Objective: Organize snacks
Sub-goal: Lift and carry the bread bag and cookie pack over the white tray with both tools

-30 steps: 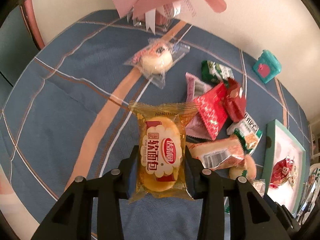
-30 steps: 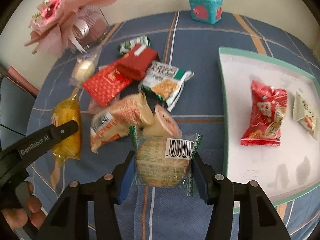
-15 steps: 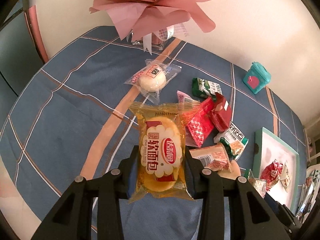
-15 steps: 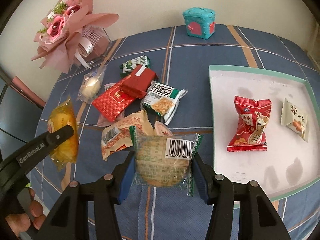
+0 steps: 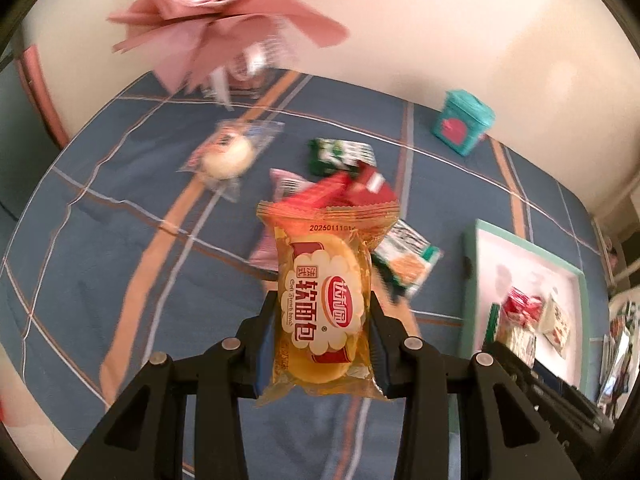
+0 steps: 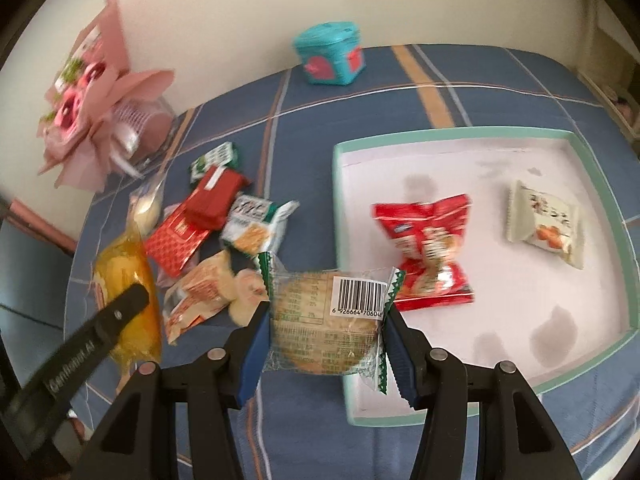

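My left gripper [image 5: 322, 344] is shut on a yellow soft-bread packet [image 5: 324, 300] and holds it above the table. It also shows in the right wrist view [image 6: 124, 300]. My right gripper [image 6: 326, 344] is shut on a clear cake packet with green edges and a barcode [image 6: 324, 320], held over the near left corner of the white tray with a teal rim [image 6: 452, 136]. The tray holds a red snack bag [image 6: 428, 252] and a cream snack packet [image 6: 544, 224]. A pile of loose snacks [image 6: 212, 216] lies on the blue cloth left of the tray.
A pink flower bouquet [image 6: 92, 104] stands at the back left by the wall. A teal tin with red hearts [image 6: 330, 58] sits at the back. A white bun in clear wrap [image 5: 230, 156] lies apart from the pile.
Both grippers have lifted and moved right toward the tray with their packets still held. The tray is nearer and more central in both views.
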